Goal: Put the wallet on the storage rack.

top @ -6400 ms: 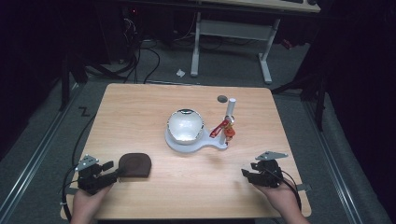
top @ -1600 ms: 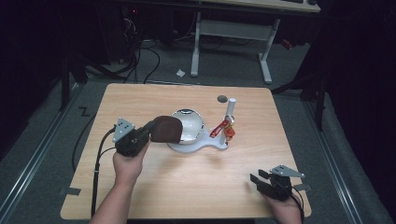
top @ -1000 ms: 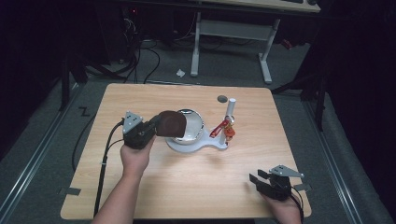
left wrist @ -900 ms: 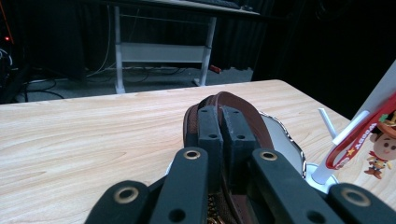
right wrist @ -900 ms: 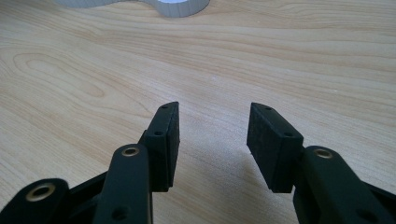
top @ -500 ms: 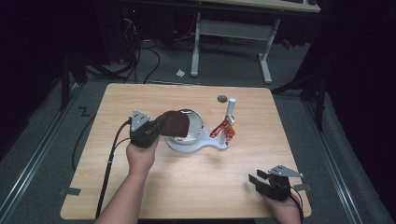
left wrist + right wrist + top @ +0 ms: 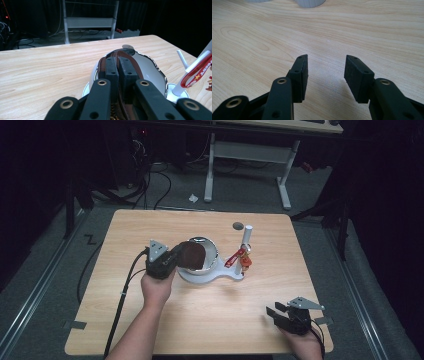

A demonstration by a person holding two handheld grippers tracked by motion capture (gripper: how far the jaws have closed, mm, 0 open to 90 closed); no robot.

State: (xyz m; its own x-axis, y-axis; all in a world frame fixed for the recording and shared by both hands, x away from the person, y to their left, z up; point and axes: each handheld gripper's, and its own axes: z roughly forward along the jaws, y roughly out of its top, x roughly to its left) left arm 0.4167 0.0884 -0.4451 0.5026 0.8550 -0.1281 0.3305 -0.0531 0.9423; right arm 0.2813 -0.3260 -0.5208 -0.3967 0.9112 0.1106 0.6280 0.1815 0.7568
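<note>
Brown pouch (image 7: pixel 191 256), clamped in the left fingers (image 7: pixel 111 72), hangs at the bowl's (image 7: pixel 212 254) near rim; right gripper (image 7: pixel 280 312), wide open and empty, rests well apart on the worktop (image 7: pixel 125 235).

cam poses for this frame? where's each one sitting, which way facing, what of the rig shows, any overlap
High view: above the person's side, looking forward and down on the table; both forearms, left gripper, right gripper.
Left gripper view: along shut jaws pinching the brown pouch over the white bowl.
Right gripper view: low, open jaws over bare wood.
Shared: high and left views both show pouch and bowl.
</note>
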